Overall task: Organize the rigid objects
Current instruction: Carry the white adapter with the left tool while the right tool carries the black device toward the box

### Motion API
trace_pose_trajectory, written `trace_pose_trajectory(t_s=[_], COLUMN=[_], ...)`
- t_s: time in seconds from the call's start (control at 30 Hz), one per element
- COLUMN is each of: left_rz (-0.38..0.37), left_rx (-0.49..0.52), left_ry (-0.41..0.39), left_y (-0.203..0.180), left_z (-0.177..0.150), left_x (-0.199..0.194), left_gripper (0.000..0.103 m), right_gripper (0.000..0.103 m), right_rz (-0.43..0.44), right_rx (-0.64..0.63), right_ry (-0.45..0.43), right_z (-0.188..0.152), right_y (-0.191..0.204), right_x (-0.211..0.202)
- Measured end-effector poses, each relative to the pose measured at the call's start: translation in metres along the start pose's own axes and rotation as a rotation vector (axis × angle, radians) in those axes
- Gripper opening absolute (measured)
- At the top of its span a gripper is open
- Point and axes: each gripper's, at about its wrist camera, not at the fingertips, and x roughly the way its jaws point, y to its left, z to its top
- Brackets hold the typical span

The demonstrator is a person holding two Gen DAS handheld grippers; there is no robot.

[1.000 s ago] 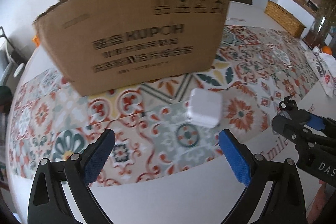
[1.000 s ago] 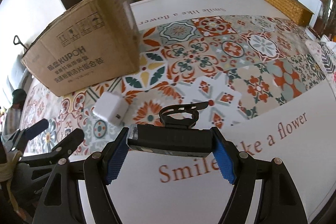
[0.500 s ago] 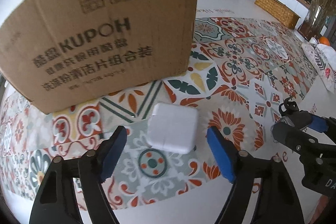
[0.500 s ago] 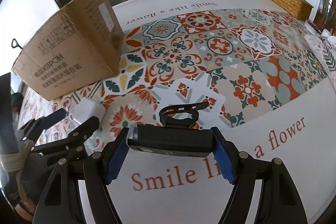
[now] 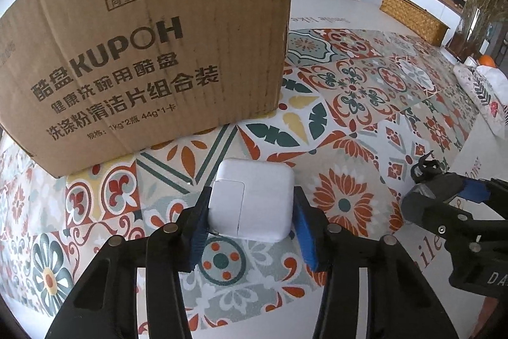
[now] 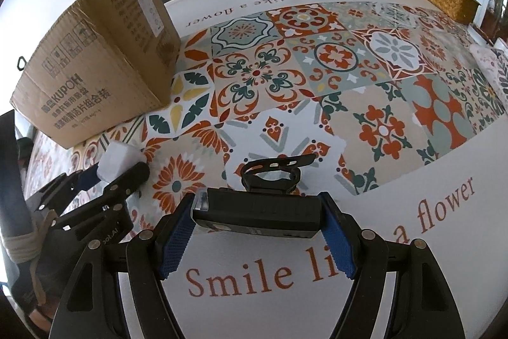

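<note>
The patterned worktop (image 5: pixel 365 104) fills both views, with a brown cardboard box (image 5: pixel 149 43) standing at the upper left. At lower centre of the left view, the left hand-held gripper (image 5: pixel 250 226), jaws just closing, clamps the white power adapter (image 5: pixel 254 199) lying just before the box. The right hand-held gripper (image 6: pixel 254 240) grips a black bike light (image 6: pixel 257 213) at lower centre.

Bright even daylight, soft shadows, sharp centre, strong fisheye bending, dark vignetted corners.
</note>
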Motion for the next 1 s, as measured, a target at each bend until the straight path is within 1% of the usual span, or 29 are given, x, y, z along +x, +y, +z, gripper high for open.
trace_pose_trajectory(t_s=[0.23,0.4,0.67,1.0], left_rz=[-0.007,-0.003,0.003,0.01], left_rx=[-0.035,-0.065,-0.086,-0.123], left_ry=[-0.012,-0.036,-0.076,-0.141], left_y=[0.008,0.015,0.027,0.041], left_z=[-0.004,-0.006,-0.008,-0.001], left_x=[-0.019,-0.038,-0.06,-0.103], left_gripper=[0.047,0.047,0.047,0.046], right_gripper=[0.075,0.075,0.075,0.075], right_rz=[0.017,0.029,0.034,0.061], right_rx=[-0.012,-0.034,-0.064,-0.098], right_ry=[-0.001,-0.013,-0.036,-0.086], right_z=[-0.001,-0.002,-0.003,0.005], right_y=[0.008,0.017,0.033,0.055], right_x=[-0.002,-0.009,-0.022,-0.051])
